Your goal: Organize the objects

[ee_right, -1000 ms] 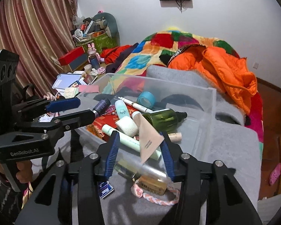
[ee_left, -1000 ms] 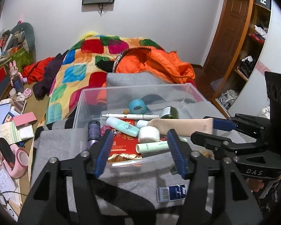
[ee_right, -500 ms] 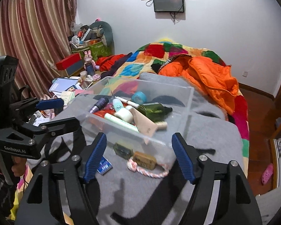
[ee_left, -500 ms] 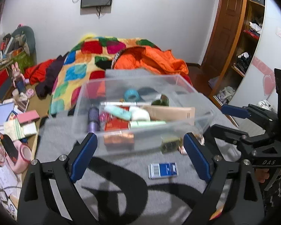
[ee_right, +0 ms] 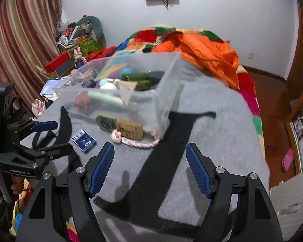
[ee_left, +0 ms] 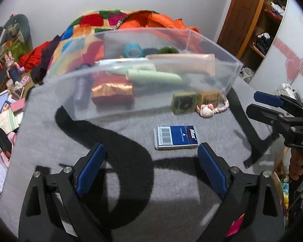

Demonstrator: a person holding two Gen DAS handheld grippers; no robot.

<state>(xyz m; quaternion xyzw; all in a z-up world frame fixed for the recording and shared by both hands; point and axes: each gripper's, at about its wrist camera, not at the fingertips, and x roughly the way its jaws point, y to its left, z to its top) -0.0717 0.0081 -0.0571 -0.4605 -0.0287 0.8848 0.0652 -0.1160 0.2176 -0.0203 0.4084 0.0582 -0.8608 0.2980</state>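
A clear plastic bin [ee_left: 115, 104] [ee_right: 163, 100] sits on a grey blanket and holds several tubes, a green bottle [ee_right: 138, 78], a teal tape roll [ee_left: 133, 50] and a red packet [ee_left: 111, 91]. In front of it lie a blue card box [ee_left: 176, 137] [ee_right: 83, 140], a green square tin [ee_left: 183, 102] [ee_right: 106, 122], a tan block [ee_right: 130, 130] and a pink braided rope [ee_right: 139, 143]. My left gripper [ee_left: 150, 171] is open and empty, just short of the blue box. My right gripper [ee_right: 149, 171] is open and empty, near the rope. Each gripper shows in the other's view, the right one [ee_left: 272, 109] and the left one [ee_right: 48, 137].
The grey blanket [ee_right: 212, 131] covers a raised surface with edges left and right. Behind lie a colourful quilt and an orange jacket [ee_right: 204, 54]. Clutter and boxes [ee_left: 8, 109] sit on the floor to the left. A wooden shelf [ee_left: 260, 26] stands on the right.
Both grippers opened wide and pulled back from the bin toward the near edge. The tan tube the right gripper held over the bin now lies inside it.
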